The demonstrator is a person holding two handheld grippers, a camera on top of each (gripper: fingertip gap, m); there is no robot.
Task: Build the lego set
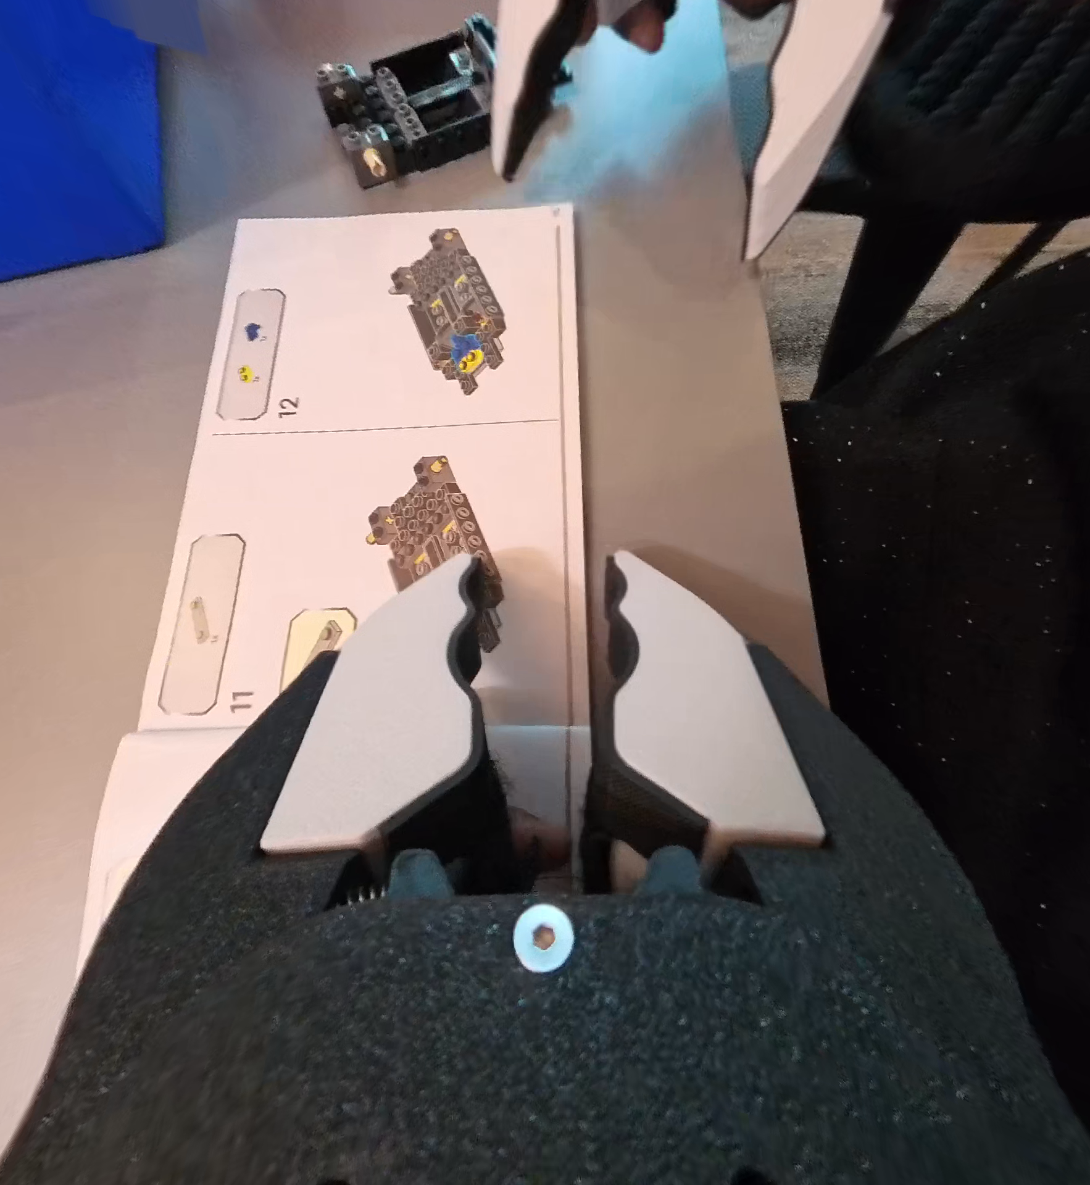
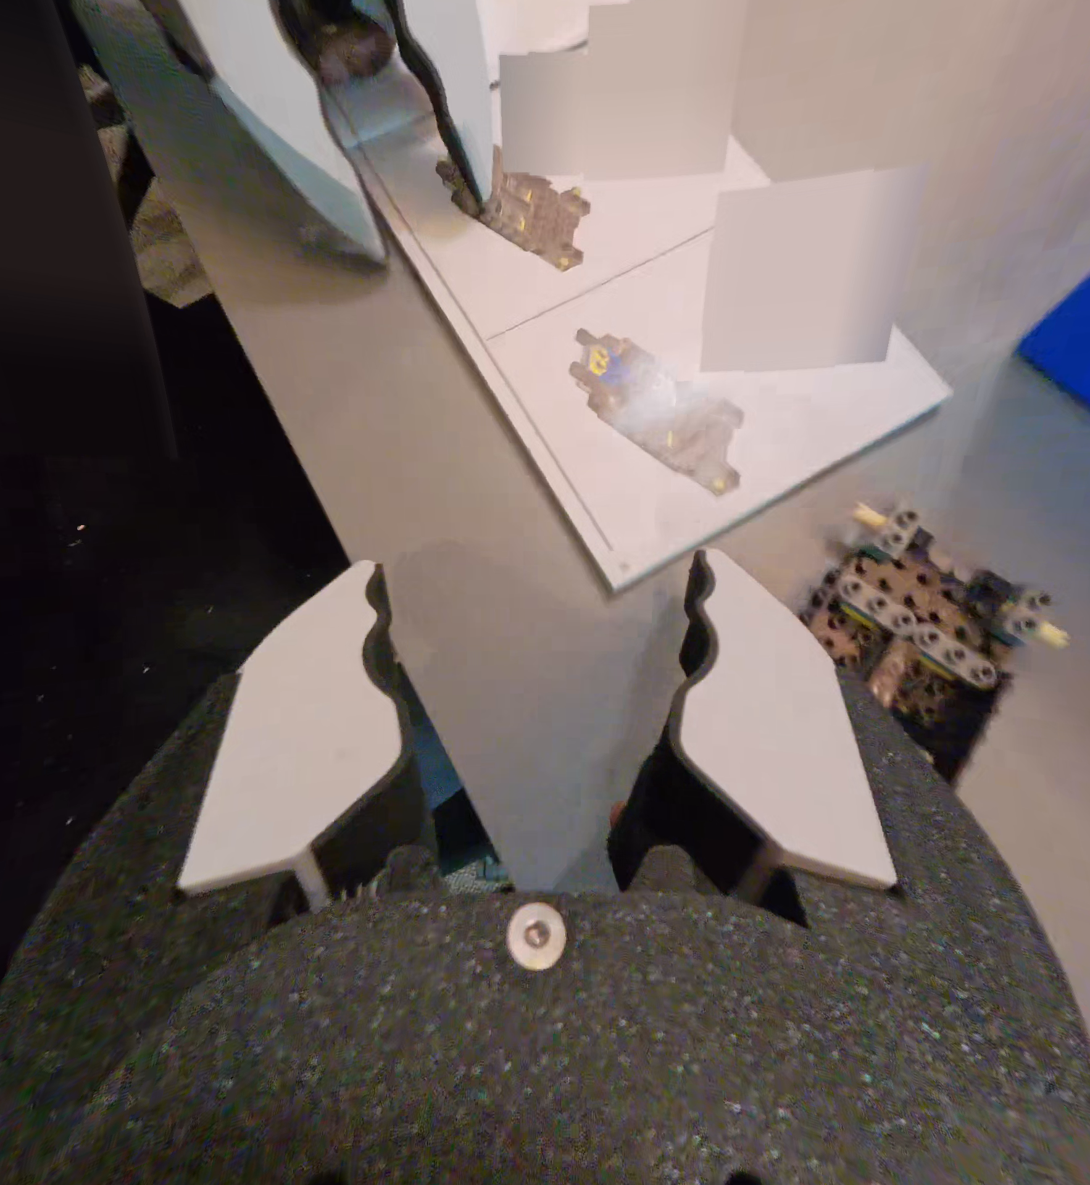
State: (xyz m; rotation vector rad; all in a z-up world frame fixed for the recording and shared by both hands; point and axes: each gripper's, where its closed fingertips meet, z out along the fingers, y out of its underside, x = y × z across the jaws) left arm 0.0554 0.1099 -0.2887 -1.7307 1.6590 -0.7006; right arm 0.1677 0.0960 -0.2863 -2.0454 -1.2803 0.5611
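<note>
The partly built black and grey lego model (image 1: 408,109) with tan pins stands on the grey table beyond the open instruction booklet (image 1: 401,385). My left gripper (image 1: 545,564) hovers over the booklet's near page, jaws apart and empty. My right gripper (image 1: 626,211) shows at the top of the left wrist view, open, beside the model. In the right wrist view my right gripper (image 2: 536,564) is open and empty over bare table near the booklet's corner (image 2: 658,481). The model (image 2: 914,635) lies just right of it. The left gripper (image 2: 427,231) shows far off over the booklet.
A blue box (image 1: 48,128) stands at the far left of the table and also shows in the right wrist view (image 2: 1087,346). The table edge (image 1: 780,397) runs along the right, with dark fabric and a black chair (image 1: 978,96) past it. Left tips to right tips: about 12 centimeters.
</note>
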